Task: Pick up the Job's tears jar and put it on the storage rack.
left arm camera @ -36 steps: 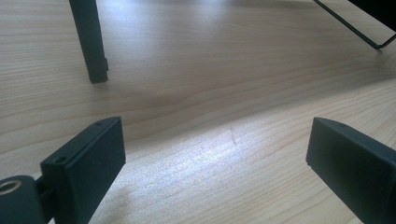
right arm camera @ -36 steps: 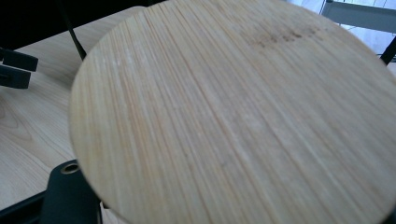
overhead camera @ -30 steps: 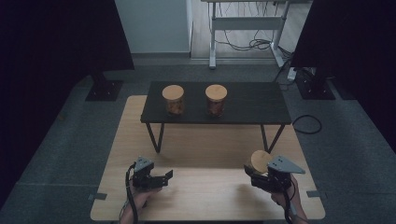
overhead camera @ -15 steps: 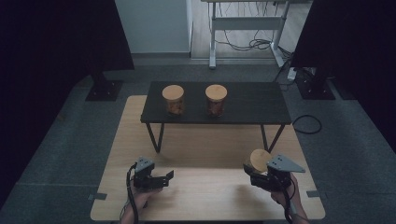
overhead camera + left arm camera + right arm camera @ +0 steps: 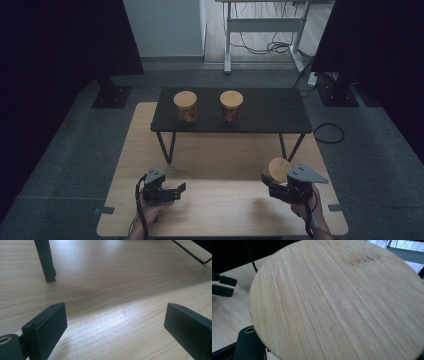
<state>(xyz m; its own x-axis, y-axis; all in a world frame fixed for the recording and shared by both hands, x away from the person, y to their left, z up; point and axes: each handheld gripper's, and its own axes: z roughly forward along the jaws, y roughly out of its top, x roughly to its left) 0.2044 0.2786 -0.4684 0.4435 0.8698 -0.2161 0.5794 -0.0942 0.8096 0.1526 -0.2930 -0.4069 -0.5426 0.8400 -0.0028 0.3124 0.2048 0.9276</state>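
Steadily holding a round bamboo-topped jar (image 5: 278,169) clamped in the right tool (image 5: 272,181), above the pale wooden surface (image 5: 225,200); keeping it upright, left tool (image 5: 176,191) hovering wide open, empty.

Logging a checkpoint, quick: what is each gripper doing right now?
Left gripper: open, empty.
Right gripper: shut on a round wooden lid.

In the right gripper view the round wooden lid (image 5: 337,300) runs past the right and bottom edges and hides the gripper's jaws almost wholly. From above, the contents of the two jars (image 5: 185,106) on the black table (image 5: 270,112) are too small to name, perhaps something brownish. The left gripper's (image 5: 116,327) jaws are cropped at the bottom edge.
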